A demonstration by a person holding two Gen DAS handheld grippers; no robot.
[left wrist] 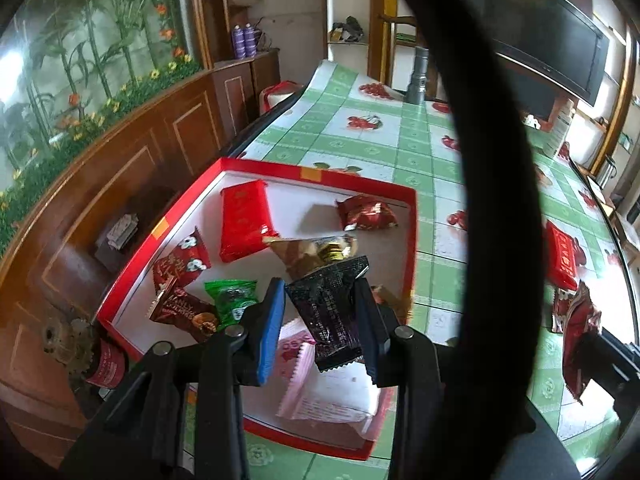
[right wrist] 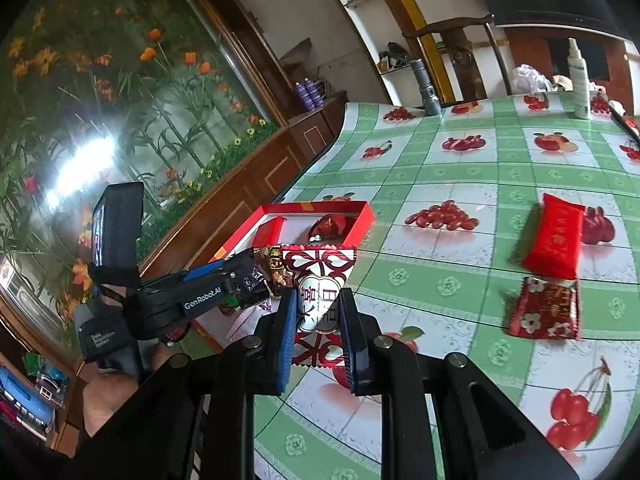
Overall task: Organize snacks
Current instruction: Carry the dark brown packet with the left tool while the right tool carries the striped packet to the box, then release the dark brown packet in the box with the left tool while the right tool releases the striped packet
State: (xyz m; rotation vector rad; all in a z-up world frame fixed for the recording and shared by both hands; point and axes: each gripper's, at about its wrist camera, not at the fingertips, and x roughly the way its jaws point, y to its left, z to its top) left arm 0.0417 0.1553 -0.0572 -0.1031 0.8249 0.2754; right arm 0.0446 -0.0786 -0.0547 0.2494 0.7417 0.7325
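Both loads look sketchy: left gripper [left wrist: 320,312] pinches a black crinkly foil snack packet [left wrist: 332,312] over the red-rimmed shallow cardboard box [left wrist: 412,240], right gripper [right wrist: 318,320] pinches a red-and-white patterned candy wrapper [right wrist: 318,280], and either slick wrapper could slip onto the desk [right wrist: 460,208].

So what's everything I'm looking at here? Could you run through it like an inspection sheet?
Surface: table with a green checked fruit-print cloth.
Job's things: red box holding several wrapped snacks; a red packet and a dark red flowered packet lie on the cloth outside it.
Clutter: grey flashlight and white spray bottle at the far edge.
Grippers: left gripper shut on a black packet above the box; right gripper shut on a red and white packet.
Cables: thick black cable across the left view.
Surroundings: flower mural, wood cabinets, television.
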